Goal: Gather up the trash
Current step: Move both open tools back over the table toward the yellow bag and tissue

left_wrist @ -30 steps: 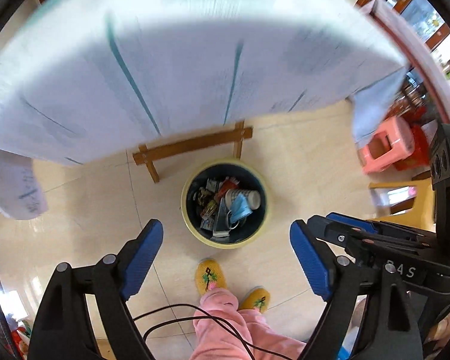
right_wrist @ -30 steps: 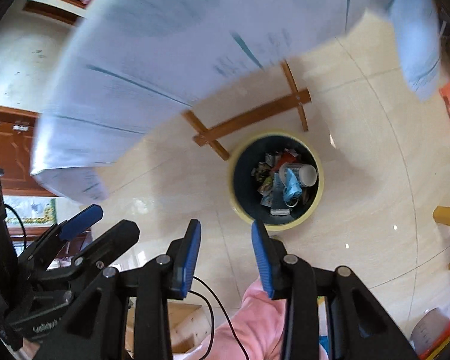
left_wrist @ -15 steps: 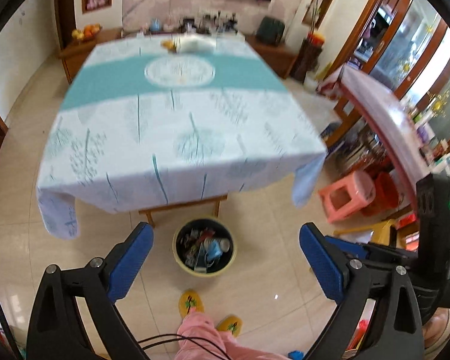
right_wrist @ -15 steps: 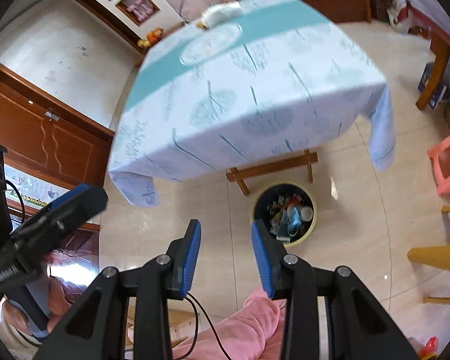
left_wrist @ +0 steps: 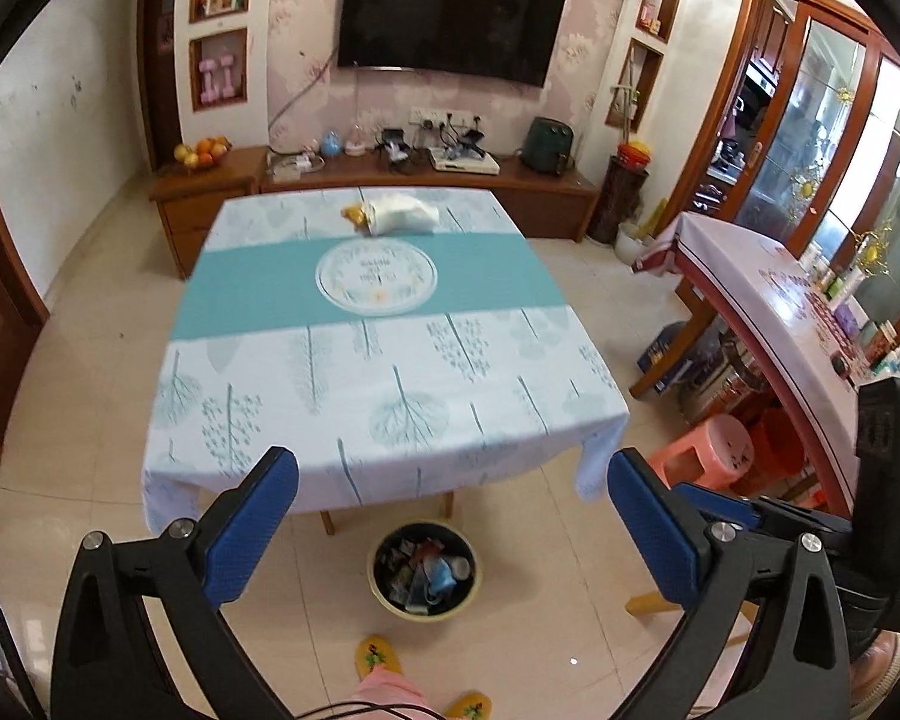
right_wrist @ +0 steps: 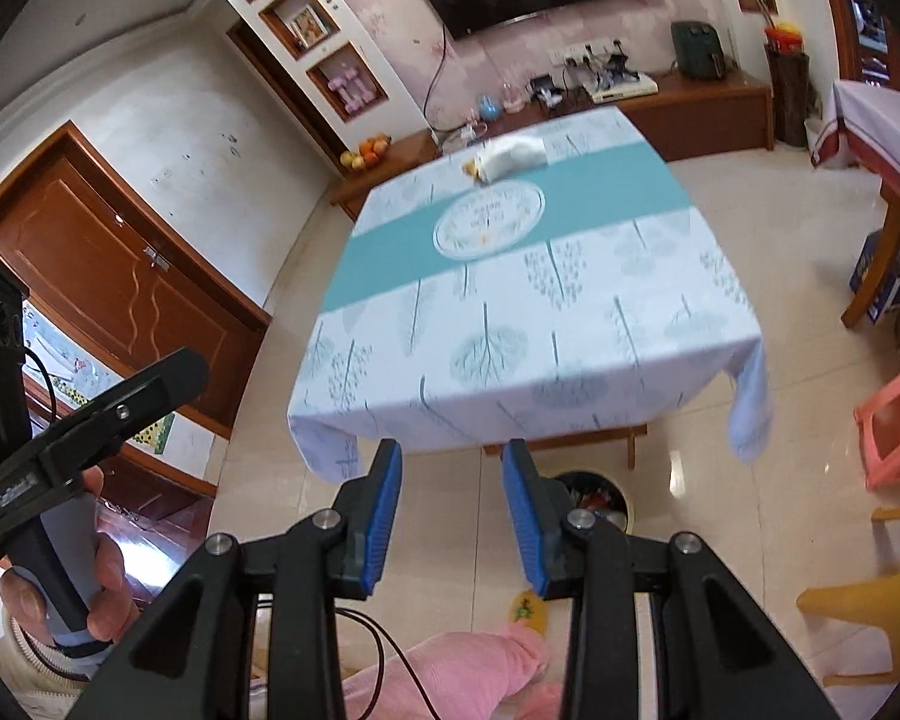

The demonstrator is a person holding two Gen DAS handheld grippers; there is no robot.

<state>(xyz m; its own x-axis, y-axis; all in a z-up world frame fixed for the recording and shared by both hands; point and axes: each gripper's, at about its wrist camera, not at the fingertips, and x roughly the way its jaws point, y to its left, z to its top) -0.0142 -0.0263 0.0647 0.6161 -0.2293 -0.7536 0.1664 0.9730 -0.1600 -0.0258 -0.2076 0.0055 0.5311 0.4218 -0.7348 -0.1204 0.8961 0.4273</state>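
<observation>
While the round, yellow-rimmed dark plastic trash bin [left_wrist: 424, 567] on the floor already holds a heap of crumpled wrappers, a cup and a blue face mask, the collecting looks largely done but not finished. One leftover shows on the counter [left_wrist: 384, 378]: a soft white crinkled bag with something orange-yellow at its mouth [left_wrist: 396, 213], lying far ahead of both sets of jaws, near the counter's far edge. I judge that to be what remains; whether it is trash cannot be told for sure.

The left gripper [left_wrist: 453, 531] has just been opening, and its blue textured jaws stand wide apart with nothing between them; the bin sits on the floor below the gap. The right gripper [right_wrist: 452, 516] has its jaws partly apart, also empty, with the bin half hidden behind the right-hand jaw.

The counter wears a smooth, draping cloth, white with grey-green tree prints, a teal band and a round medallion. Beneath is glossy cream floor tile. A pink plastic stool [right_wrist: 897, 420] stands off to the right of the jaws.
</observation>
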